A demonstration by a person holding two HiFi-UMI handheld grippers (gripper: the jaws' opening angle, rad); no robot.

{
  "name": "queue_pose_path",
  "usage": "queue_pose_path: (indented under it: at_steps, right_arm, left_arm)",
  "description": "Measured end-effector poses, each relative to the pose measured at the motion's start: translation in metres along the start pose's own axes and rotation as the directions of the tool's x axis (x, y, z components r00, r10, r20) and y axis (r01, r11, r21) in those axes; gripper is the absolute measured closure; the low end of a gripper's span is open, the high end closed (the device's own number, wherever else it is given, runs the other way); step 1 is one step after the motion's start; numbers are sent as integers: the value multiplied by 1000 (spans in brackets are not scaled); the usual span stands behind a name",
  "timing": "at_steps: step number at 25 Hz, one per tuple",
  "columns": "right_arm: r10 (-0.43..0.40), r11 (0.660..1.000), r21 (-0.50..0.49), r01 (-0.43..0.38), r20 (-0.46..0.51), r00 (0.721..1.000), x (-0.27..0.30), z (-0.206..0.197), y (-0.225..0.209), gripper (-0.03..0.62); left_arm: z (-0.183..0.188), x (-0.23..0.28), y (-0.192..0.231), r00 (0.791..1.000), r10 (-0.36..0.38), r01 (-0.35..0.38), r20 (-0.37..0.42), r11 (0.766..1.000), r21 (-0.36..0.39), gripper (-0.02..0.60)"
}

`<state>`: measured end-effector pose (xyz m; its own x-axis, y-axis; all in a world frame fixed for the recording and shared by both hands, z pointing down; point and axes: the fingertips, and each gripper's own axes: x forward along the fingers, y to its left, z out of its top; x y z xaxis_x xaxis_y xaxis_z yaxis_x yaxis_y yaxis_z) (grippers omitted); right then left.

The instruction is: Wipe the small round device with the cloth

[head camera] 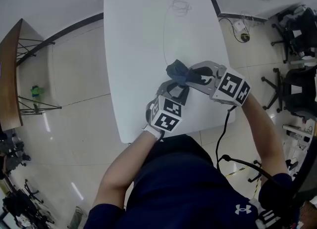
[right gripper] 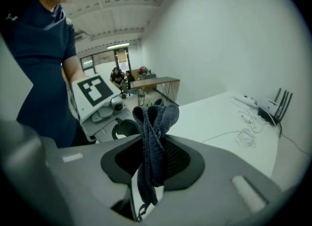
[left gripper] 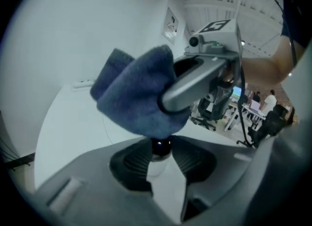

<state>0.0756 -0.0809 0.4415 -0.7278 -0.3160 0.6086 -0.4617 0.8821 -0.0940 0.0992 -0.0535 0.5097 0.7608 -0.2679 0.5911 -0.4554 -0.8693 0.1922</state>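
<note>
1. Step in hand, as judged: wiping contact. The cloth (left gripper: pixel 134 93) is at the exposed end of the small round device (left gripper: pixel 162 147).
2. Left hand-held gripper (left gripper: pixel 163 164): jaws narrow, clamped on the small round device, which sits between the pads at the tips. This gripper is the reference for all places below.
3. Right hand-held gripper (right gripper: pixel 153 157): jaws nearly together, pinching a bunched fold of the cloth. It comes in from the right of the left hand-held gripper, with its tips just ahead of the left one's tips.
4. Cloth: the wad hangs directly over the left hand-held gripper's tips. Its underside meets the device's dark end. Whether it presses on it or just clears it, I cannot tell.
5. Bench (head camera: pixel 138 35): lies beneath the left hand-held gripper, which is held near its edge. The device is in the air, not set down.
6. Device orientation: long axis appears to run along the left hand-held gripper's own pointing line, with the dark rounded end out toward the cloth and the pale body back between the pads.
7. Next move, as judged: rub the cloth across and around the dark end while the left grip stays firm. Only that exposed end is reachable.
</note>
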Motion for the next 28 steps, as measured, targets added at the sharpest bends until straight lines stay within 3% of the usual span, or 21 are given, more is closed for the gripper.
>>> queue_pose_path:
  at_steps: [3,7,11,13,16,18,20,24,28]
  right_arm:
    - [-6,1000,-16,5,-54,999,15,-17,-7,490]
    - [-37,996,73,42,-69,997,28,-29,-38,491]
    - [-10,982,186,23,-72,997,43,-56,-58,491]
    - [2,964,264,12,-54,999,47,-64,-66,491]
    - [35,911,411,-26,-14,999,55,-74,-75,491]
    - [48,888,458,-33,-22,999,61,-86,-81,491]
    - [46,903,429,-7,-82,996,68,-104,-84,491]
    - [-5,964,258,58,-202,979,79,-131,-82,493]
    - [-149,967,171,192,-233,961,72,-131,-91,491]
  left_arm:
    - [0,0,1,1000,4,-4,3,1000,-6,465]
    - [-1,-1,4,1000,11,-11,2,1000,-3,467]
    - [-1,-1,1,1000,18,-18,3,1000,0,466]
    - [0,-1,1,1000,19,-19,4,1000,-1,467]
    - [1,-2,3,1000,23,-23,5,1000,-3,466]
    - [1,-2,4,1000,26,-26,5,1000,-6,468]
    - [1,-1,4,1000,29,-29,6,1000,-9,467]
    - [0,-1,4,999,38,-38,5,999,-4,468]
    - [1,-3,7,999,36,-36,-5,999,-7,464]
